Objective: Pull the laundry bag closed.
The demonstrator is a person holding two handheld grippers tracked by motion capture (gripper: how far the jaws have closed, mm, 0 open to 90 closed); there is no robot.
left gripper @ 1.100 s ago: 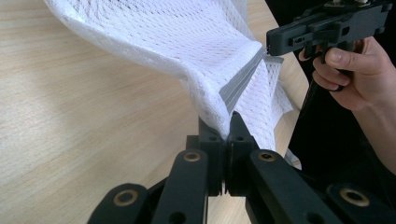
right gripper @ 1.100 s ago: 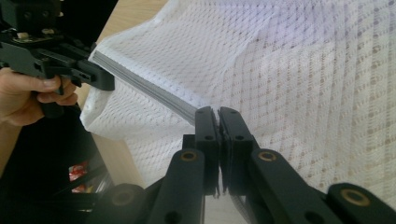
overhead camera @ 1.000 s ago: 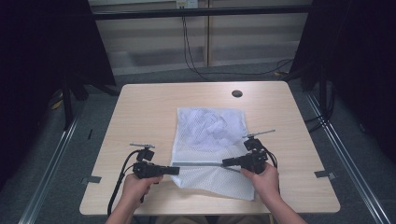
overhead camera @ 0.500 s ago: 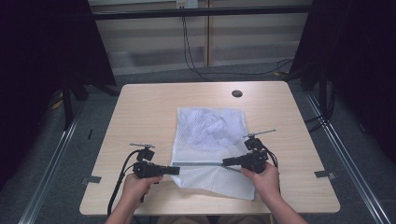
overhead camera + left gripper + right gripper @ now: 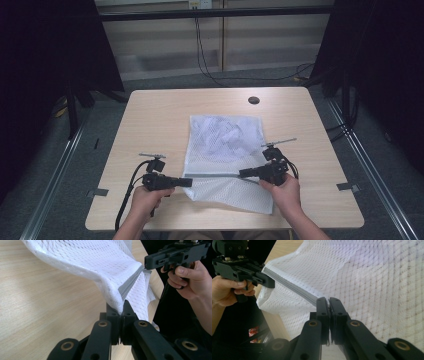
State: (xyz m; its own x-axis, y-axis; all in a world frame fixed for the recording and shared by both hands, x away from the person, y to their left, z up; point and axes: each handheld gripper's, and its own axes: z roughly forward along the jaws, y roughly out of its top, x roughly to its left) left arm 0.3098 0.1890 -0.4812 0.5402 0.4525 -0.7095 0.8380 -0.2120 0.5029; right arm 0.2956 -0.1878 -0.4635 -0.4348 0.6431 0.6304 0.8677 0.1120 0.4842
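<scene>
A white mesh laundry bag [image 5: 225, 155] lies on the light wooden table [image 5: 150, 120], right of centre and toward the person's edge. Crumpled white contents show through the mesh in its far half. A grey zipper strip [image 5: 215, 176] runs across the bag near the person's end and is raised off the table, pulled taut between the two grippers.

The left gripper [image 5: 187, 182] is held level in the person's left hand [image 5: 145, 199], pointing toward the bag's left edge. In the left gripper view its jaws are pressed together on the mesh and the end of the zipper strip [image 5: 130, 285], with the fabric rising from between them.

The right gripper [image 5: 243, 173] is held level in the right hand [image 5: 282, 189], pointing left across the bag. In the right gripper view its jaws are closed on the zipper strip [image 5: 294, 288] at the bag's right side; whether they pinch a slider or only the tape I cannot tell.

The two grippers face each other, well apart, with the strip between them.

A small dark round fitting [image 5: 253, 100] sits in the table near its far edge, well apart from the bag. A cable [image 5: 125, 200] trails from the left gripper over the near edge.
</scene>
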